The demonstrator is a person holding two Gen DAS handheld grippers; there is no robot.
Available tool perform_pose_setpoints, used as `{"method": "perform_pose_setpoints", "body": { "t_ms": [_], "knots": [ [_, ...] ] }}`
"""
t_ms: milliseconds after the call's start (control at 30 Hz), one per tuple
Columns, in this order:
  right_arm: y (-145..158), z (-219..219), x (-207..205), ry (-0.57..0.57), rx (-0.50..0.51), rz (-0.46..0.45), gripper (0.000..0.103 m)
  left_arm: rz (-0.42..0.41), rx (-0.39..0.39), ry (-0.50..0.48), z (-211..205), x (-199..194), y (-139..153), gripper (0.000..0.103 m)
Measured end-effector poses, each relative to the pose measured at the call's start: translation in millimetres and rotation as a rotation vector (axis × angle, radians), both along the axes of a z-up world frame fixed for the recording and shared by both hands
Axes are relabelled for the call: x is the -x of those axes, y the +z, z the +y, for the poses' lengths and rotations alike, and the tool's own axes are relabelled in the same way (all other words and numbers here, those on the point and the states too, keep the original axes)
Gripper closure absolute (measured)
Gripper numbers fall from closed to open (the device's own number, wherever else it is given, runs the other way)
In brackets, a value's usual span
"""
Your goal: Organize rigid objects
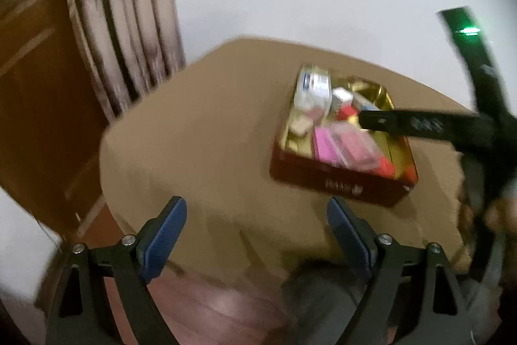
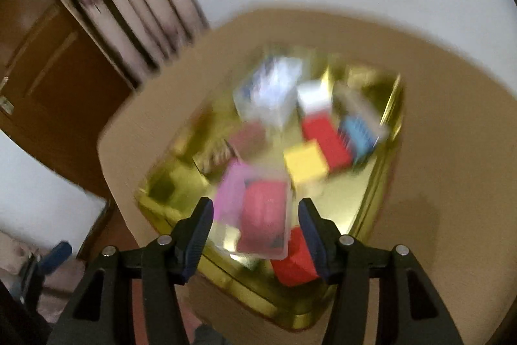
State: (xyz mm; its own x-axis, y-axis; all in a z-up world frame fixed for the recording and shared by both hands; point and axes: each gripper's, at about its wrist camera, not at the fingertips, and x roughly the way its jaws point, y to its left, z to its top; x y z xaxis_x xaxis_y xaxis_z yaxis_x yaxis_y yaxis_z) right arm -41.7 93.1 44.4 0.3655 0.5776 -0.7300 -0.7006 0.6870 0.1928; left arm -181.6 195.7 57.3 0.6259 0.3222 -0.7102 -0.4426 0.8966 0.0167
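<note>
At the near left edge of the table (image 1: 194,118) the left gripper (image 1: 257,228) hangs wide and empty over bare cloth. Toward the far right corner, the gold tin (image 2: 381,183) holds the blocks and clear pink case (image 2: 258,215); the right gripper (image 2: 255,235) hovers above it, half-open, nothing between its pads. It should lift straight clear of the rim; open room lies left.

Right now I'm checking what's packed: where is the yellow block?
In the right wrist view the yellow block lies inside the gold tin, mid-tin, beside the red block and beyond the clear pink-and-red case.
</note>
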Motion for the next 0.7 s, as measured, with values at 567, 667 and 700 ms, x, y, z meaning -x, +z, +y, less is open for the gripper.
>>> {"method": "perform_pose_setpoints", "body": {
  "t_ms": [567, 667, 700],
  "knots": [
    [18, -64, 88, -0.433, -0.106, -0.486, 0.021, -0.114, -0.040, -0.116, 5, -44, 10, 0.011],
    [22, -67, 92, -0.448, -0.116, -0.508, 0.021, -0.122, -0.055, -0.124, 2, -48, 11, 0.011],
    [23, -68, 94, -0.456, -0.119, -0.515, 0.021, -0.123, -0.060, -0.125, 1, -49, 11, 0.011]
  ]
}}
